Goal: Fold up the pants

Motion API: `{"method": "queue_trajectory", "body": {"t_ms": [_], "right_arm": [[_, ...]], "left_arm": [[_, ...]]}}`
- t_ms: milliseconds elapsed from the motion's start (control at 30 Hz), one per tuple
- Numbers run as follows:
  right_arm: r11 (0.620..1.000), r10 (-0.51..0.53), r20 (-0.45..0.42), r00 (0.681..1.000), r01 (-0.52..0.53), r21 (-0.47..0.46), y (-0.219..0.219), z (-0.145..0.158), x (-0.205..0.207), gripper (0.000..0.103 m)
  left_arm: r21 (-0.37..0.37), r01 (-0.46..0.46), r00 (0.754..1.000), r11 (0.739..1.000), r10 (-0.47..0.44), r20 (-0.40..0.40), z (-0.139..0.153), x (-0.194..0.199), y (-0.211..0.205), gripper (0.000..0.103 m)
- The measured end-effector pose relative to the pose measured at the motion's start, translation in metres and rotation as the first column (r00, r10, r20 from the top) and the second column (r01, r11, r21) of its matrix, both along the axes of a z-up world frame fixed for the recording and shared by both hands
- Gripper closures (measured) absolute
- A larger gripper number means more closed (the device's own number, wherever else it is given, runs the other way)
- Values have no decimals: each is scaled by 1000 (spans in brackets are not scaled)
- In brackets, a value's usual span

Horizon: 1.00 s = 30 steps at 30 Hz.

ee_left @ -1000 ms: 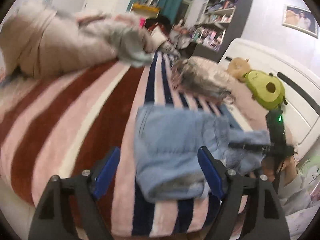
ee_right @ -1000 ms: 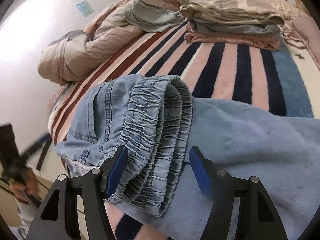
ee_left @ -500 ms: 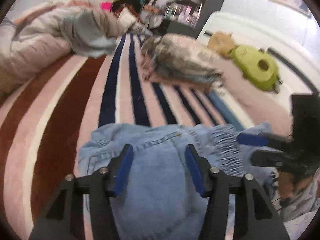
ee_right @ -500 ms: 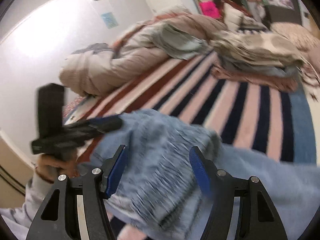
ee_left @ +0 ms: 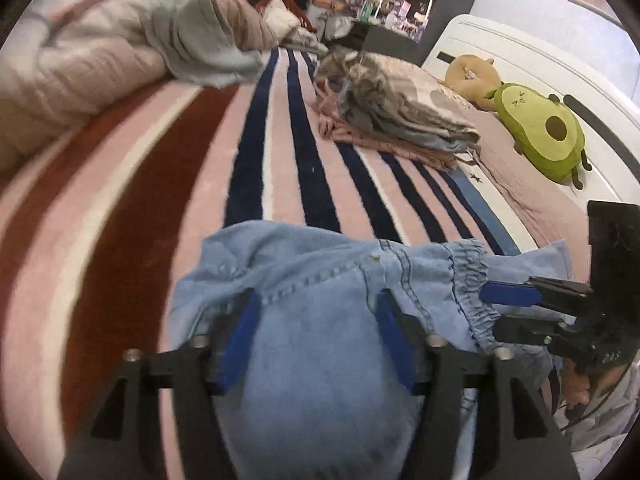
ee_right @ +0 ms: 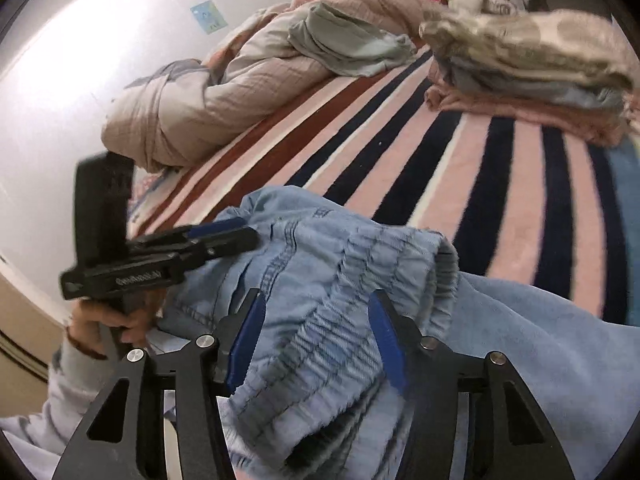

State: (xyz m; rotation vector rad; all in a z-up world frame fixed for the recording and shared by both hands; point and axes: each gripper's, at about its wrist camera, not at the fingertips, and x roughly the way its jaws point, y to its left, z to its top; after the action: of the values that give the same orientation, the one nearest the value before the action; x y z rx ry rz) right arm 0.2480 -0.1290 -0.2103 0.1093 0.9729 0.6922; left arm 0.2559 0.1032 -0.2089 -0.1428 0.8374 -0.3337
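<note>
Light blue denim pants [ee_left: 320,360] lie bunched at the near edge of the striped bed. My left gripper [ee_left: 316,312] points down onto them; its jaws are opening and a mound of denim bulges up between the blue pads [ee_left: 240,332]. My right gripper [ee_right: 316,328] straddles the gathered elastic waistband [ee_right: 360,264]; its jaws are closing and the pads press on that bunch. From the side, the left gripper [ee_right: 236,236] shows with its tips at the pants [ee_right: 520,344], and the right gripper [ee_left: 508,310] shows with the waistband [ee_left: 468,280] in its jaws.
The striped blanket [ee_left: 160,208] stretches away behind the pants. A rumpled beige quilt [ee_right: 208,100] lies at the back left and a stack of folded clothes [ee_left: 400,116] at the back right. An avocado plush [ee_left: 540,132] rests by the white headboard. A hand [ee_right: 108,320] holds the left gripper.
My left gripper came in over the pants, narrowed on the denim, then widened. The right gripper stayed over the waistband, which bunched up more between its fingers.
</note>
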Motion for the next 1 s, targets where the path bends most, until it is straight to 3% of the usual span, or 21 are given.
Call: {"method": "queue_trajectory", "body": {"t_ms": [67, 233, 367, 500, 600, 700, 767, 833, 933, 1000], "right_arm": [[999, 36, 35, 999, -36, -8, -2, 11, -18, 47], [996, 86, 56, 995, -86, -11, -9, 21, -55, 47], [995, 85, 31, 996, -84, -50, -3, 5, -63, 47], [993, 57, 32, 998, -54, -101, 1, -18, -68, 46], [996, 30, 49, 998, -25, -91, -2, -19, -72, 47], [998, -20, 45, 999, 23, -64, -20, -7, -80, 47], [994, -100, 76, 992, 102, -30, -48, 6, -92, 46], [983, -183, 78, 980, 184, -9, -81, 12, -104, 40], [955, -295, 20, 955, 294, 28, -135, 10, -121, 29], [935, -351, -45, 935, 352, 32, -165, 0, -136, 29]], "left_arm": [[27, -10, 999, 1000, 9, 36, 13, -22, -1, 36], [2, 16, 1000, 1000, -16, 16, 13, -66, -2, 36], [35, 9, 999, 999, -8, -31, -7, -78, -9, 36], [-21, -29, 998, 999, 28, -55, -24, -76, -6, 37], [-26, -47, 998, 999, 46, -51, -20, -79, -7, 36], [-41, -67, 998, 997, 66, -24, -5, -88, -7, 36], [-43, -73, 997, 996, 74, 18, 10, -97, -9, 23], [-34, -86, 994, 996, 88, 67, 26, -105, -12, 19], [-50, -94, 990, 994, 99, 103, 40, -111, -18, 18], [-68, -97, 988, 993, 104, 114, 46, -112, -20, 18]]}}
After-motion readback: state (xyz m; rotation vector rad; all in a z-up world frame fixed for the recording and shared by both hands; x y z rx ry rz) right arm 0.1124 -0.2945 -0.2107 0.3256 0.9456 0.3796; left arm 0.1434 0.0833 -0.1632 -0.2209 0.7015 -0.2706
